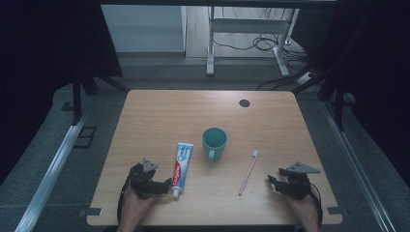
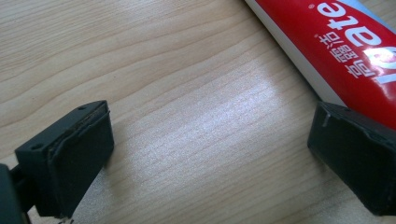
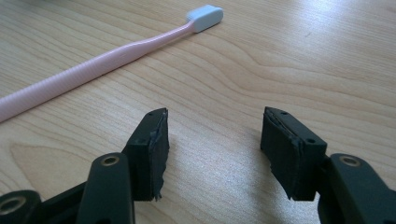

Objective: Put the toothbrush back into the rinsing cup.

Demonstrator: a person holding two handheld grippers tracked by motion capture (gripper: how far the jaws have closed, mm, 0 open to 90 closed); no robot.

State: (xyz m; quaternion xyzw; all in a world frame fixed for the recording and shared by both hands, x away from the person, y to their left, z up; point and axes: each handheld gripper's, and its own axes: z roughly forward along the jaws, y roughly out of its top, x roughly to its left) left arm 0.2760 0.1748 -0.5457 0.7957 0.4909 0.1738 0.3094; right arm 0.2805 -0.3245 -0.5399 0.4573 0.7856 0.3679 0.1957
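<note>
Your left hand-held gripper [image 2: 210, 149] is spread wide, empty, its far pad touching or overlapping the red-and-white toothpaste tube [image 2: 345, 51] flat on the wooden worktop [image 2: 177, 70]. Closing now risks pinching only the edge; the tube slides. Right hand-held gripper [image 3: 215, 140] half apart, empty, near the pink toothbrush [image 3: 98, 63].

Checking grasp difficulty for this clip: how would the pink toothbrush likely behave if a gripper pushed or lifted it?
The toothbrush is thin and lies flat on the table, so it probably weighs little and slides or pivots when nudged. Its ribbed handle may aid grip, but its low profile likely makes pinching awkward.
</note>
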